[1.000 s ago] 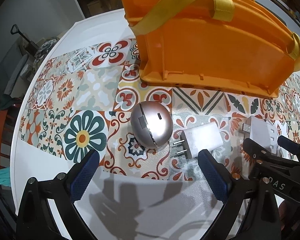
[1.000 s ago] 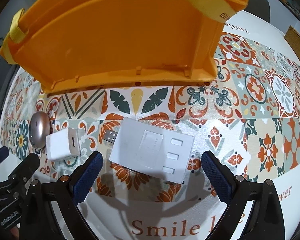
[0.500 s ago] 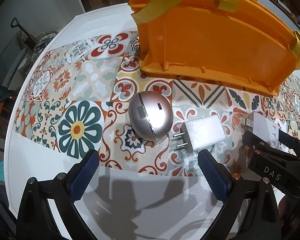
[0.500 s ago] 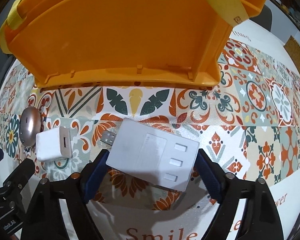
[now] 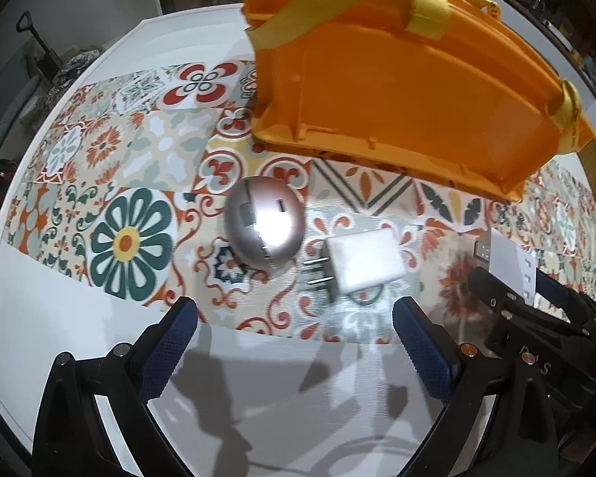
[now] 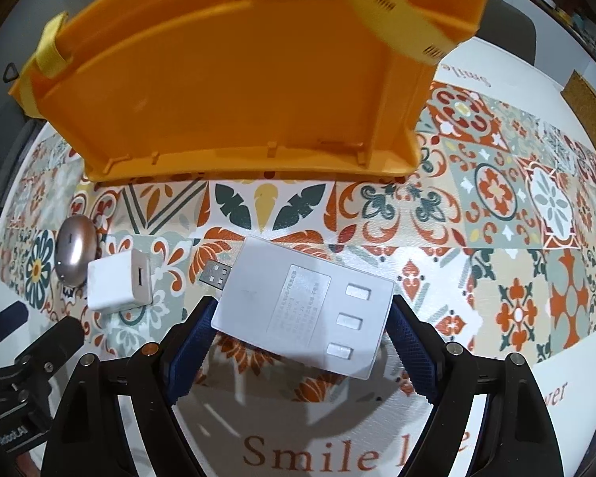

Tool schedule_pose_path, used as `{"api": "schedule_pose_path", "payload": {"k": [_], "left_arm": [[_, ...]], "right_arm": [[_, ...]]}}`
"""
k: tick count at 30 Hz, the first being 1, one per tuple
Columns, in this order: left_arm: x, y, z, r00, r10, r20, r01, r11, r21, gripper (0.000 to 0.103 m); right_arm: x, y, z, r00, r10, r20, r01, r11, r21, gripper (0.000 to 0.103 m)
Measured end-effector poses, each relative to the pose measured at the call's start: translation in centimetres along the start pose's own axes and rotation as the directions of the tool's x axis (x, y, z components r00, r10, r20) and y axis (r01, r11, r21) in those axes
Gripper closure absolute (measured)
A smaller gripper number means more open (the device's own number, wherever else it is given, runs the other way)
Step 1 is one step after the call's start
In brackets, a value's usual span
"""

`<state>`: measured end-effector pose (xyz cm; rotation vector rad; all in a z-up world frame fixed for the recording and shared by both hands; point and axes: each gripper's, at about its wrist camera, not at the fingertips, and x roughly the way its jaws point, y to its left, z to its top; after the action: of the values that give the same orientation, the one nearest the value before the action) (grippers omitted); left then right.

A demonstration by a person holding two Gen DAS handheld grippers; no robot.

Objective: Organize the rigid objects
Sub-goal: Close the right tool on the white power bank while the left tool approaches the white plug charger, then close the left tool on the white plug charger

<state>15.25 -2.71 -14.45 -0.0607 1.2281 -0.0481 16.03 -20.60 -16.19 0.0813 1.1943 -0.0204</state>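
Note:
My right gripper (image 6: 300,332) is shut on a flat white USB device (image 6: 298,302), its blue pads pressing on the two long edges. The device hangs slightly above the tiled mat, with its shadow beneath and its plug pointing left. A white plug-in charger (image 5: 363,264) lies on the mat beside a silver egg-shaped gadget (image 5: 264,228). Just in front of these two, my left gripper (image 5: 294,318) stands open with nothing between its fingers. An orange basket (image 5: 397,91) with yellow straps stands behind everything. In the left wrist view the right gripper (image 5: 516,284) with the device (image 5: 508,262) shows at the right edge.
A patterned tile mat (image 6: 496,218) covers the white round table (image 5: 59,338). The basket (image 6: 238,91) fills the far side. A cork mat (image 6: 592,107) lies at the far right. The left gripper (image 6: 35,324) sits at the lower left in the right wrist view.
The right gripper's jaws came together on the white USB device and lifted it a little off the mat. The left gripper stayed open and barely moved.

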Motion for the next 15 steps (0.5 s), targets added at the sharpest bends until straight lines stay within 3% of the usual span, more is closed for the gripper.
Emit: {"api": "schedule_pose_path", "payload": {"k": [15], "left_arm": [[2.0, -2.4, 1.4, 1.000, -0.021, -0.019, 0.020, 1.000, -0.023, 0.006]], "right_arm": [[-1.6, -3.4, 1.1, 0.999, -0.020, 0.045, 0.020, 1.000, 0.012, 0.019]]}}
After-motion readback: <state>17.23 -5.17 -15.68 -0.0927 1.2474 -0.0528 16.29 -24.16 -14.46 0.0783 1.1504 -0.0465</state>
